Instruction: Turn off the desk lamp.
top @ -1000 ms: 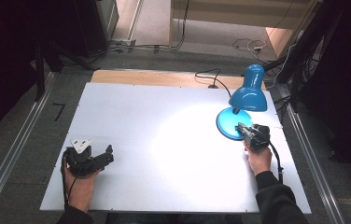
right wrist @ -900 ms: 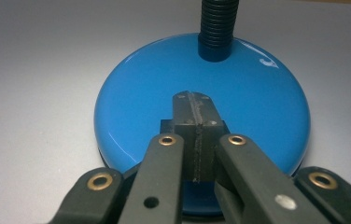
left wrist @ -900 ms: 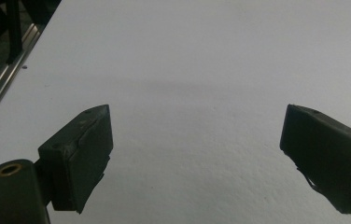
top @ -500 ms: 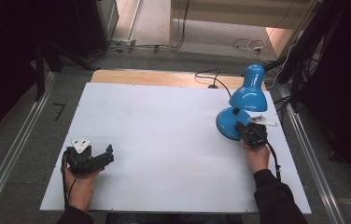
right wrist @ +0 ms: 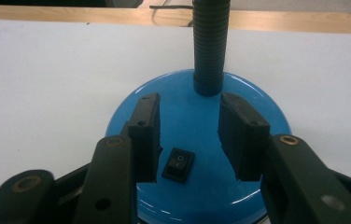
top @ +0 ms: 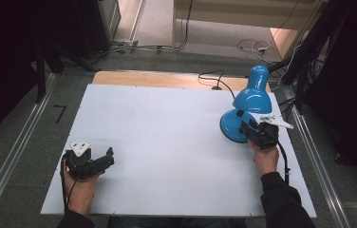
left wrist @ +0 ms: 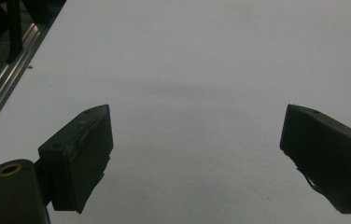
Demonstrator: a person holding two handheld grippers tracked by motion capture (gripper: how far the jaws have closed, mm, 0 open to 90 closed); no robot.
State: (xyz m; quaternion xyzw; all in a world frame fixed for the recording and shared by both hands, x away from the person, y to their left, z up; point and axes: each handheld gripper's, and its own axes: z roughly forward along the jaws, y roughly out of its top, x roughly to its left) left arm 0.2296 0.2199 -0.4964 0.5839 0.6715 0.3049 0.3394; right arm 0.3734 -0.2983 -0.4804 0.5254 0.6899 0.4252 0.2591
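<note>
A blue desk lamp (top: 252, 97) stands at the right of the white table (top: 167, 123), and its shade casts no light on the table. My right gripper (top: 244, 127) hovers over the lamp's round base (right wrist: 197, 186), just in front of the ribbed black neck (right wrist: 210, 42). Its jaws have just been opening and now stand apart. The black rocker switch (right wrist: 178, 164) lies on the base below the gap, touched by neither pad. My left gripper (top: 109, 157) rests at the table's front left, open wide over bare table (left wrist: 197, 154).
The lamp's black cable (top: 214, 78) runs off the back edge over a wooden strip (top: 157, 79). Metal rails (top: 15, 156) run along both sides of the table. Broad bare table surface lies between the two hands.
The bright pool of lamp light on the table a second ago has gone out. The right gripper's jaws, together on the base before, now stand apart. The left gripper stayed put.
</note>
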